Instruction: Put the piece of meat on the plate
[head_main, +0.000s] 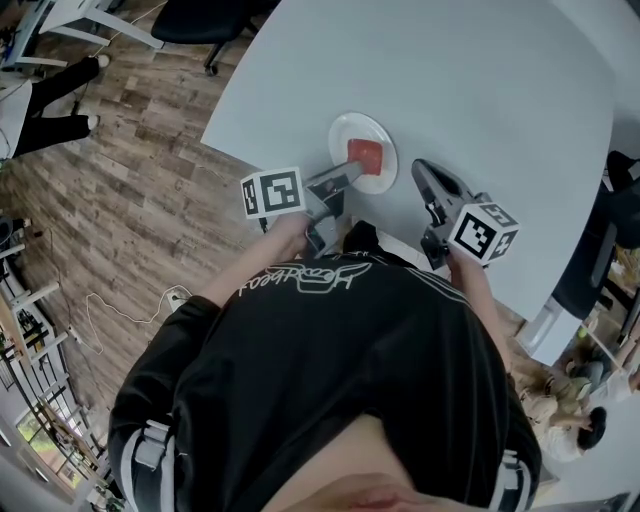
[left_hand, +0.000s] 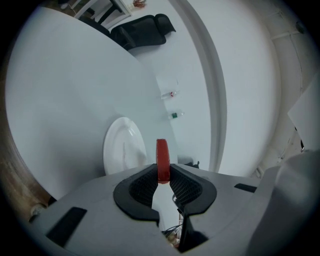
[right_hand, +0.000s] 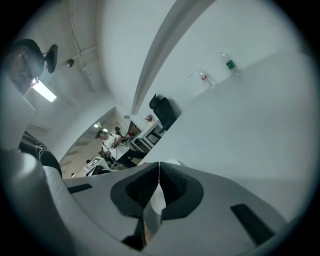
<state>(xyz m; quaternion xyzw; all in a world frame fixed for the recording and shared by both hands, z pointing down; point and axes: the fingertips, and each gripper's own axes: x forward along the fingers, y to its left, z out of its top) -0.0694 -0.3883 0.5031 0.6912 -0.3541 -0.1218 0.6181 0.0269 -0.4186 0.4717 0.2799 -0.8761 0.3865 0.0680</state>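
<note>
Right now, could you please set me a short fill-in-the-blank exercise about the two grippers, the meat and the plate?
1. The left gripper is shut on the ____ piece of meat.
2. In the head view the meat shows against the round, ____ plate.
3. The right gripper, jaws together, holds ____.
Missing words: red; white; nothing.

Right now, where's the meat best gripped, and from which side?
By its two broad faces at the near edge, coming from the person's side, as the left gripper holds it: the piece of meat is a thin slab, edge-on to the jaws.
</note>
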